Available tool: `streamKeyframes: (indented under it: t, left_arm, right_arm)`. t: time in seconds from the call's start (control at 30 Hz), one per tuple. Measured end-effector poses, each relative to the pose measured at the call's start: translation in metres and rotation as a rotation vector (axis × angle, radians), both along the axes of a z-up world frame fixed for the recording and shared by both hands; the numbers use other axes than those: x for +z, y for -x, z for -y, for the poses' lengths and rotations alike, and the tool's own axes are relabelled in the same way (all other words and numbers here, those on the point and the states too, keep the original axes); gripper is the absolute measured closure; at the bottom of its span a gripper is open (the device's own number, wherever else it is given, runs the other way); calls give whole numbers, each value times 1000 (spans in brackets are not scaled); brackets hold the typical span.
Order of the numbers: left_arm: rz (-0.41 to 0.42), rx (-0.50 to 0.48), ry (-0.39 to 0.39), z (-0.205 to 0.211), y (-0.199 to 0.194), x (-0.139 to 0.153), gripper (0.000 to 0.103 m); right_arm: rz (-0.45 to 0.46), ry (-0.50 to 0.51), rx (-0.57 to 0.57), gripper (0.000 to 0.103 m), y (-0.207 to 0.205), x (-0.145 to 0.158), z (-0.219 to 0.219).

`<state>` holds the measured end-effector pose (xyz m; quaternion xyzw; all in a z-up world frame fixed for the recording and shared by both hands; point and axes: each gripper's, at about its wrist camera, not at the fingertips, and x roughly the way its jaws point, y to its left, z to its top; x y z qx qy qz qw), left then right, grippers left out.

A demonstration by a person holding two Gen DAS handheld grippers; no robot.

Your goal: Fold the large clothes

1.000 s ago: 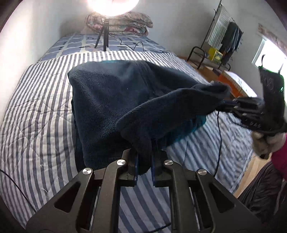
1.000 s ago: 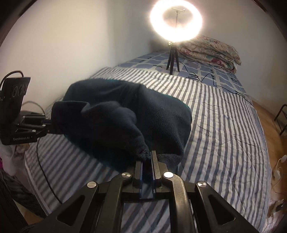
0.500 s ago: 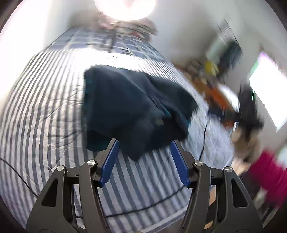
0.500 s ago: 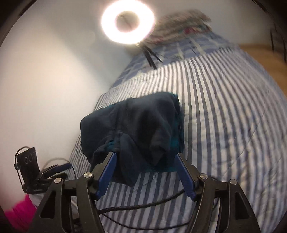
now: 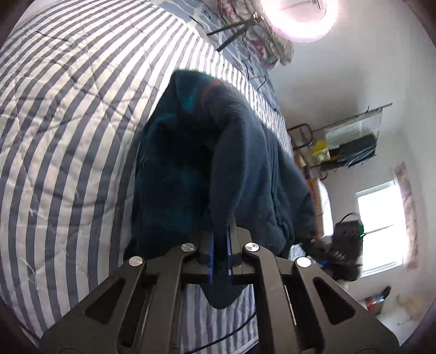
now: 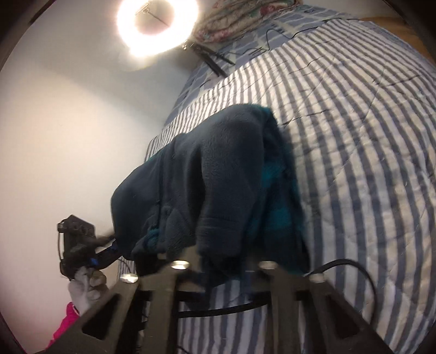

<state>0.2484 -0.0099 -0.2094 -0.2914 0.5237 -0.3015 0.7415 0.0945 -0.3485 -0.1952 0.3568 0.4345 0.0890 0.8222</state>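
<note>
A dark navy fleece garment with a teal lining lies bunched on the striped bed. My left gripper is shut on a fold of its near edge; fabric hangs down between the blue pads. In the right wrist view the fleece drapes over my right gripper and hides its fingertips. The right gripper also shows in the left wrist view at the garment's right edge; the left gripper shows in the right wrist view at its left edge.
A lit ring light on a tripod stands at the head of the bed beside folded bedding. A black cable runs across the bed's near edge. A clothes rack and a window are to the right.
Both grippers dropped the fleece and opened half a second ago. Now both are at its near edge again, the left shut on a fold, and both cameras are rolled sideways.
</note>
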Motion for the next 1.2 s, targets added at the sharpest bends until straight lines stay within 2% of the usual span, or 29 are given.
streamKeyframes:
  t: [0.13, 0.2, 0.27, 0.37, 0.43, 0.5, 0.57, 0.63, 0.7, 0.8, 0.87, 1.0, 1.13, 1.2]
  left_arm:
    - [-18, 9, -17, -9, 20, 6, 99]
    - [-15, 5, -95, -10, 31, 2, 99]
    - [-16, -8, -181, -6, 34, -12, 99]
    - [-27, -3, -221, -1, 29, -34, 98]
    - [-12, 0, -220, 1, 30, -33, 98]
    - [20, -7, -239, 1, 33, -22, 96]
    - [49, -26, -272, 2, 38, -6, 90]
    - [73, -48, -293, 5, 43, 11, 82]
    - [125, -66, -311, 1, 49, 30, 79]
    - [202, -40, -340, -9, 60, 60, 79]
    - [254, -32, -335, -4, 57, 80, 79]
    - [331, -14, -352, 25, 28, 106, 79]
    - [370, -25, -358, 65, -14, 112, 79]
    - [345, -34, -336, 77, -30, 104, 79]
  right_arm:
    - [24, -8, 21, 98, 20, 20, -1]
    - [24, 16, 35, 98, 33, 22, -1]
    - [-20, 73, 44, 98, 36, 8, -4]
    - [-111, 154, 46, 99, 30, -21, -11]
    - [-123, 215, 58, 98, 26, -23, -18]
    - [-105, 234, 75, 96, 26, -12, -22]
    - [-90, 236, 91, 83, 31, 0, -22]
    - [-69, 286, 113, 68, 42, 19, -23]
    - [-39, 377, 128, 67, 56, 38, -26]
    - [39, 446, 131, 67, 62, 71, -26]
    - [100, 480, 132, 68, 49, 91, -28]
    - [181, 490, 186, 69, -4, 112, -50]
    - [184, 484, 210, 72, -75, 103, -69]
    - [155, 487, 211, 72, -106, 87, -71]
